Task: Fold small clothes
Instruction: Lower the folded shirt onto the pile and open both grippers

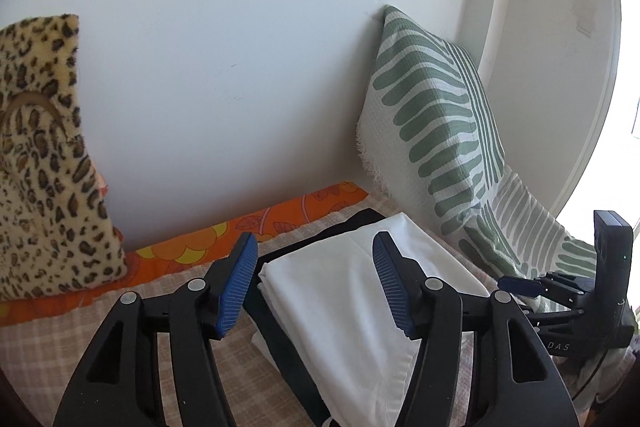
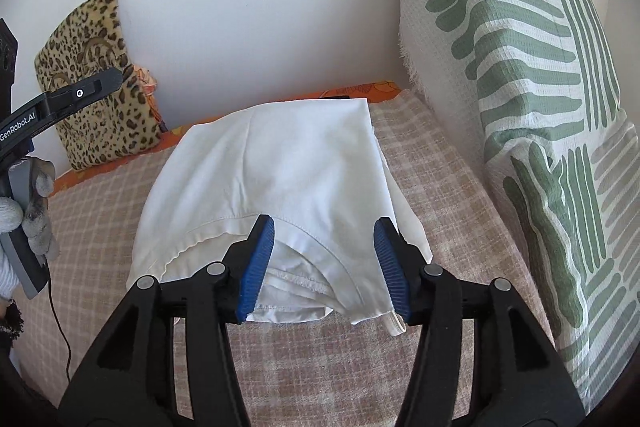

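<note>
A folded white garment lies on the checked bed cover, on top of a folded black garment whose edge shows in the left wrist view. The same white garment fills the space past my left gripper, which stands open above its left edge, pads apart and clear of the cloth. My right gripper is open too, its blue pads either side of the garment's near hem without pressing it. The right gripper appears at the right edge of the left wrist view.
A leopard-print cushion leans on the white wall at the left. A green-striped white pillow stands at the right. An orange patterned sheet runs along the wall. A gloved hand holds the left gripper's handle.
</note>
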